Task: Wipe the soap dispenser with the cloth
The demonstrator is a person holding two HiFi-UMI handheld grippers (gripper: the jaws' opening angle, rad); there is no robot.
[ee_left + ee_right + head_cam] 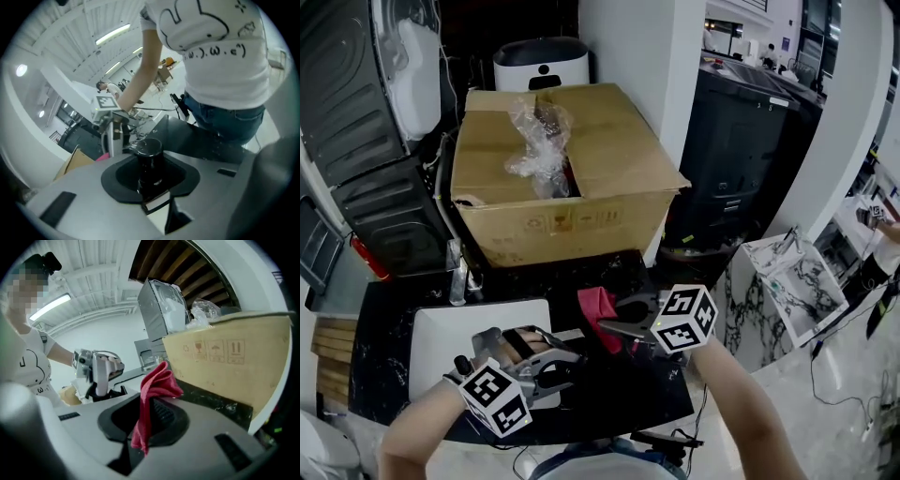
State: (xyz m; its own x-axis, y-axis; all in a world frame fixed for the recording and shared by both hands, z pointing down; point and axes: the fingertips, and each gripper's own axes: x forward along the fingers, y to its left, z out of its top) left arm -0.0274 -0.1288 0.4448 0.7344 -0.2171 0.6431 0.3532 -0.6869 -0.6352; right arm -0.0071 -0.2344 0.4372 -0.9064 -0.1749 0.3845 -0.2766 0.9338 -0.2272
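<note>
A black soap dispenser [150, 152] with a pump head stands between the jaws of my left gripper [151, 180], which is shut on it. In the head view this gripper [567, 361] is low at the left, over the dark counter beside the sink; the dispenser itself is hard to make out there. My right gripper [145, 420] is shut on a red cloth [157, 380] that sticks up out of the jaws and hangs down in a fold. In the head view the right gripper [614, 323] points left, and the cloth [596, 305] is a short way from the left gripper.
A big open cardboard box [572, 187] with crumpled plastic wrap [539, 141] stands just behind on the black counter [619, 394]. A white sink basin [441, 342] with a tap [459, 272] lies at the left. A washing machine [366, 112] is far left.
</note>
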